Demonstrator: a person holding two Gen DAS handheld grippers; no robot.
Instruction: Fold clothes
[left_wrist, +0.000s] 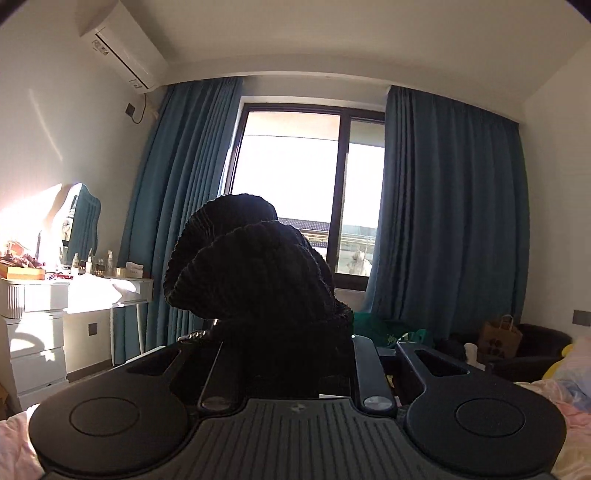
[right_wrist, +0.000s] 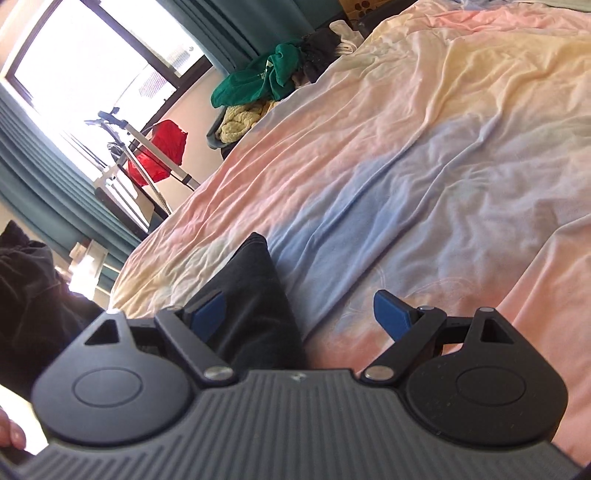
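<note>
In the left wrist view a black ribbed garment (left_wrist: 258, 280) bulges up in front of the window, bunched between the arms of my left gripper (left_wrist: 288, 343). It hides the fingertips, and the gripper looks shut on it. In the right wrist view my right gripper (right_wrist: 301, 314) stands open low over the bed sheet (right_wrist: 424, 155). A corner of black cloth (right_wrist: 255, 295) lies between its blue pads (right_wrist: 208, 314), against the left one and apart from the right. More dark cloth (right_wrist: 26, 295) hangs at the left edge.
The bed is covered with a wrinkled pastel sheet. Beyond its far edge lie a green garment (right_wrist: 255, 81) and a yellow knit (right_wrist: 243, 118). A red bag (right_wrist: 159, 151) hangs on a stand by the window. A white dresser (left_wrist: 48, 314) stands left, a paper bag (left_wrist: 498, 339) right.
</note>
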